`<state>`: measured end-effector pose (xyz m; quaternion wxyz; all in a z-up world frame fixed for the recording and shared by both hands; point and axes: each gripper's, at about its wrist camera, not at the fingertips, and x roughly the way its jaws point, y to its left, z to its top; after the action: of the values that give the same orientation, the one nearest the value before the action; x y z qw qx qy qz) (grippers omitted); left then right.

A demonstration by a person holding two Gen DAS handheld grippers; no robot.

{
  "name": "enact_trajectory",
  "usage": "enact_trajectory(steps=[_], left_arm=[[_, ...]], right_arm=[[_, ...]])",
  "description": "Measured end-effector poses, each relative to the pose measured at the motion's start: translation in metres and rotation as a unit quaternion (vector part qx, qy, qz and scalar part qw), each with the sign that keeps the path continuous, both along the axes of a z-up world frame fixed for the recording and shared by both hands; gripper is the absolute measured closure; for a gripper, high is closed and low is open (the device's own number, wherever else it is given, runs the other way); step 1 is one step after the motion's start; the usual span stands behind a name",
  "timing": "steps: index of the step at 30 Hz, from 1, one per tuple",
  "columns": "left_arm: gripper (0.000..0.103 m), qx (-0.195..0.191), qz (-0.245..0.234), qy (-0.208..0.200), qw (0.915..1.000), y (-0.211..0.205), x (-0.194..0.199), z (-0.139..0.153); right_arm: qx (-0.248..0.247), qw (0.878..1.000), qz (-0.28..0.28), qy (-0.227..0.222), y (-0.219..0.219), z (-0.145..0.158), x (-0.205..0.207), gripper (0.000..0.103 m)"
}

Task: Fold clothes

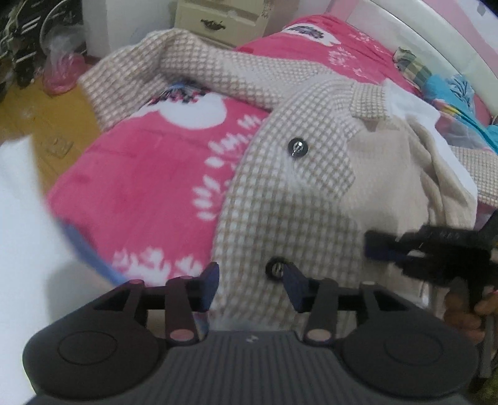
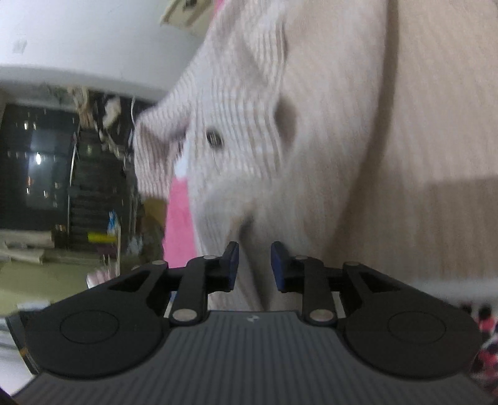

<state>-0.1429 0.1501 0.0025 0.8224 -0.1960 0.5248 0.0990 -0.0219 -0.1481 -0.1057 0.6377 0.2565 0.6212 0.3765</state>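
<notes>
A beige checked jacket (image 1: pixel 280 174) with dark round buttons (image 1: pixel 298 148) lies spread on a pink flowered blanket (image 1: pixel 149 174), one sleeve (image 1: pixel 174 62) stretched to the far left. My left gripper (image 1: pixel 252 289) is open just above the jacket's front panel near a lower button (image 1: pixel 275 267). My right gripper (image 1: pixel 382 249) shows at the right over the cream lining. In the right wrist view the right gripper (image 2: pixel 254 264) has its jaws partly open with jacket cloth (image 2: pixel 311 124) between the pads (image 2: pixel 232 264); the grip is unclear through blur.
A cream bedside drawer unit (image 1: pixel 218 21) stands behind the bed. The bed's white headboard (image 1: pixel 435 40) curves along the right. Striped and blue clothes (image 1: pixel 445 84) lie by it. Wood floor (image 1: pixel 40 124) with a pink bag (image 1: pixel 62 71) is at the left.
</notes>
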Motion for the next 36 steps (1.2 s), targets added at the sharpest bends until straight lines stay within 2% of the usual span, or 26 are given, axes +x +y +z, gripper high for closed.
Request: enact_trajectory(steps=[4, 11, 15, 19, 22, 23, 24, 25, 26, 28, 31, 33, 36], left_arm=[[0.054, 0.0, 0.01, 0.01, 0.9999, 0.002, 0.024, -0.014], [0.051, -0.015, 0.039, 0.027, 0.9988, 0.017, 0.049, -0.039], [0.05, -0.025, 0.045, 0.032, 0.9982, 0.022, 0.051, -0.047], [0.05, -0.037, 0.04, 0.035, 0.9979, 0.025, 0.05, -0.052], [0.05, -0.047, 0.024, 0.037, 0.9979, 0.021, 0.053, -0.058], [0.05, -0.047, 0.018, 0.037, 0.998, 0.02, 0.054, -0.06], [0.05, -0.044, 0.013, 0.039, 0.9982, 0.018, 0.056, -0.062], [0.05, -0.041, 0.01, 0.042, 0.9982, 0.017, 0.057, -0.064], [0.05, -0.041, 0.009, 0.043, 0.9982, 0.017, 0.057, -0.065], [0.05, -0.045, 0.012, 0.043, 0.998, 0.018, 0.057, -0.065], [0.05, -0.059, 0.021, 0.041, 0.9972, 0.023, 0.055, -0.063], [0.05, -0.064, 0.022, 0.044, 0.9967, 0.024, 0.055, -0.063], [0.05, -0.065, 0.016, 0.053, 0.9963, 0.021, 0.055, -0.062]], right_arm=[[-0.006, 0.998, -0.048, -0.033, -0.004, 0.016, 0.027, 0.077], [-0.045, 0.993, -0.09, -0.068, 0.007, 0.015, 0.103, 0.072], [-0.063, 0.985, -0.116, -0.111, 0.029, 0.007, 0.16, 0.055], [-0.077, 0.977, -0.15, -0.133, 0.047, -0.007, 0.213, 0.055], [-0.074, 0.973, -0.153, -0.156, 0.058, -0.008, 0.235, 0.055], [-0.078, 0.975, -0.134, -0.159, 0.06, -0.01, 0.239, 0.055], [-0.083, 0.976, -0.114, -0.164, 0.063, -0.011, 0.243, 0.069], [-0.099, 0.976, -0.09, -0.173, 0.071, -0.011, 0.243, 0.096], [-0.115, 0.974, -0.065, -0.186, 0.08, -0.007, 0.243, 0.096], [-0.111, 0.968, -0.037, -0.22, 0.085, 0.017, 0.244, 0.097], [-0.087, 0.958, -0.033, -0.272, 0.083, 0.076, 0.257, 0.097], [-0.089, 0.948, -0.036, -0.303, 0.085, 0.109, 0.279, 0.097], [-0.118, 0.935, -0.032, -0.332, 0.099, 0.121, 0.32, 0.097]])
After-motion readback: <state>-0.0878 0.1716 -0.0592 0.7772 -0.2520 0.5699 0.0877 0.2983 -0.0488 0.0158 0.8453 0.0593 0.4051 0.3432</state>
